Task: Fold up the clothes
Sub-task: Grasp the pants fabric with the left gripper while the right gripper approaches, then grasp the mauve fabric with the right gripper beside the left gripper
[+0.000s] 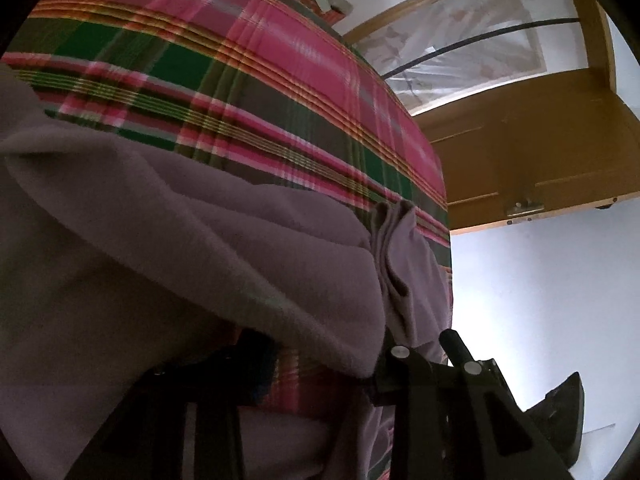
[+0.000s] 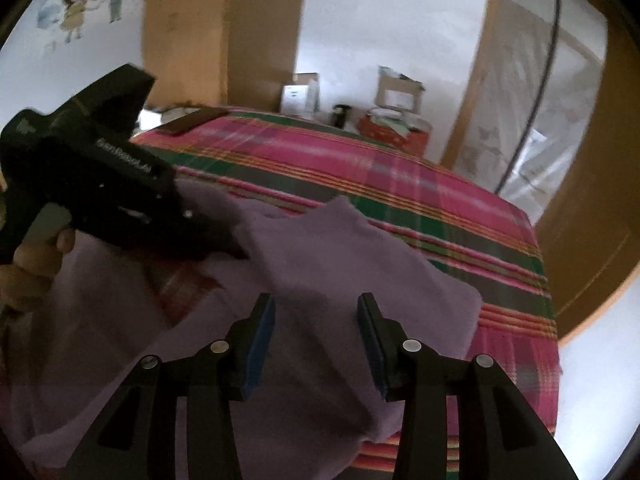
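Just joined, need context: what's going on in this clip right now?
A person is folding a purple garment on a bed with a plaid cover, a handheld gripper in each hand. The right gripper hangs open just above the cloth, nothing between its pads. The left gripper is pushed into a fold on the garment's far side; cloth hides its fingertips, so a grip cannot be confirmed. The garment lies partly folded and rumpled.

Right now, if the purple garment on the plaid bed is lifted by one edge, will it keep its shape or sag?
The purple garment will probably sag: it already lies in soft folds and bunches over the plaid bed cover. Its fuzzy, fleece-like surface suggests it will grip rather than slip.
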`<state>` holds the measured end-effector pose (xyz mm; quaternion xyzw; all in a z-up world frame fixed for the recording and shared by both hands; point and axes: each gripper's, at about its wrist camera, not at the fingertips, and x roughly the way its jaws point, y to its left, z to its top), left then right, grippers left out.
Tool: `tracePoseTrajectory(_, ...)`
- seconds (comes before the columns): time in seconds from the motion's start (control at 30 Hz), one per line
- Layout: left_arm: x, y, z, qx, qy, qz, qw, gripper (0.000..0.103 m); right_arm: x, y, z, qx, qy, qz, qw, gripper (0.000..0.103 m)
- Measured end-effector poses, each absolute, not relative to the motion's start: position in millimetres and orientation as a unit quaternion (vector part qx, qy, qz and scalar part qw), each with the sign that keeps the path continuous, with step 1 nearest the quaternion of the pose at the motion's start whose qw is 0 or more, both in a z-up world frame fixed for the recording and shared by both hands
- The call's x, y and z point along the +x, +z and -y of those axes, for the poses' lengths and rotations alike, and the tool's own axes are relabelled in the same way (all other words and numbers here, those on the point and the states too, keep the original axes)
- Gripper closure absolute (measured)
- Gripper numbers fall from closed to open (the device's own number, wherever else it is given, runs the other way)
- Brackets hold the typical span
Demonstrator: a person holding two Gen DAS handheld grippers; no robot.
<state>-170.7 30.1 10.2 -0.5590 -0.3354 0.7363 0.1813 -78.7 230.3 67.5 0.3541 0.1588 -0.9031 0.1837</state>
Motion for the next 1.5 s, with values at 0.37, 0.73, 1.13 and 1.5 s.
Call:
tracePoseTrajectory(0.37,-163.4,2.2,-32.0,-0.579,0.712,0.346,0.196,0.067,-101.2,53.8,-222.3,0.367,-0.902,-0.166,0.154,0.064)
tracePoseTrajectory(0.73,-174.1,-7.4,-29.8,-0.577,0.696,0.388,0.178,0.084,-89.1,71.6,-251.4,0.342,-0.928,-0.11,0.1,0.097)
tracePoseTrajectory(1.13,-187.4,15.6,-47.5,-0.544,0.722,0.384,0.187,0.098,-68.5,87.1,-317.1,0.333,-0.942,-0.05,0.012,0.099)
tracePoseTrajectory(1.5,-205.8,37.2,-57.2,-0.518,0.731,0.393,0.205,0.099,-61.0,86.0,-300.5,0.331,-0.936,-0.076,0.089,0.088)
